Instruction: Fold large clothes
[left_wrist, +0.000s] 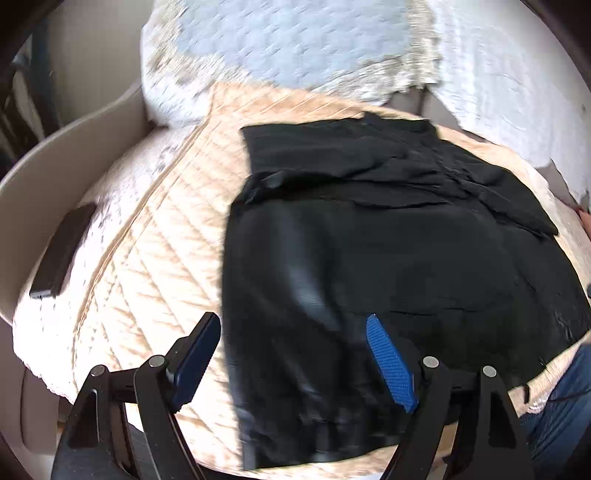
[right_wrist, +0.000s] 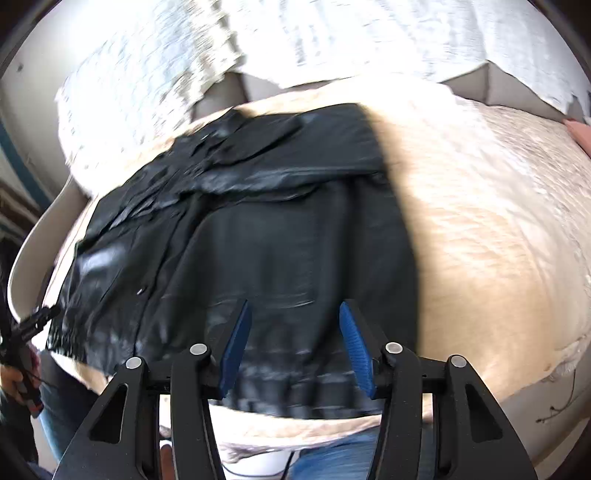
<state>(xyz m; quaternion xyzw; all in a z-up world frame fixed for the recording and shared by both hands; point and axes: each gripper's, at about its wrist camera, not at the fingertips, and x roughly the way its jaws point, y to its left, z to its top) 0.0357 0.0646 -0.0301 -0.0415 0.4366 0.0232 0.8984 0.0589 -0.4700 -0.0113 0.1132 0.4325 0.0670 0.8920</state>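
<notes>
Jaws first: left gripper (left_wrist: 291, 360) stands wide, nothing between its blue pads; its left finger hangs over the quilt, its right finger over the cloth's near-left part. Right gripper (right_wrist: 293, 349) has a medium gap, also empty, pads clear of the fabric w/ the near hem visible under and between them. No earlier pic, so nothing to say on motion.

The task's thing, a large black garment of smooth, slightly shiny fabric (left_wrist: 388, 240), lies spread on a cream quilted cover w/ diagonal stitching (left_wrist: 147, 258) over a rounded seat. Its far part looks already doubled over, w/ loose wrinkled layers near the top edge; the near half lies flatter. A white lace-edged throw (left_wrist: 480, 74) drapes the backrest behind. A flat black rectangular device, prob. a phone or remote (left_wrist: 61, 251), sits on the seat's left edge, well apart from the garment.

Risks, as I judge them:
- Slick fabric: a shallow pinch at the hem could slip out mid-lift.
- Pinching too deep could catch the quilt along w/ the cloth and drag it.
- Uneven lift btw the two hands would skew the fold, esp. w/ the bunched far layers.
- Near hem sits close to the seat's front edge; a pull toward the person's jeans (right_wrist: 332, 458) could slide the whole thing off.
</notes>
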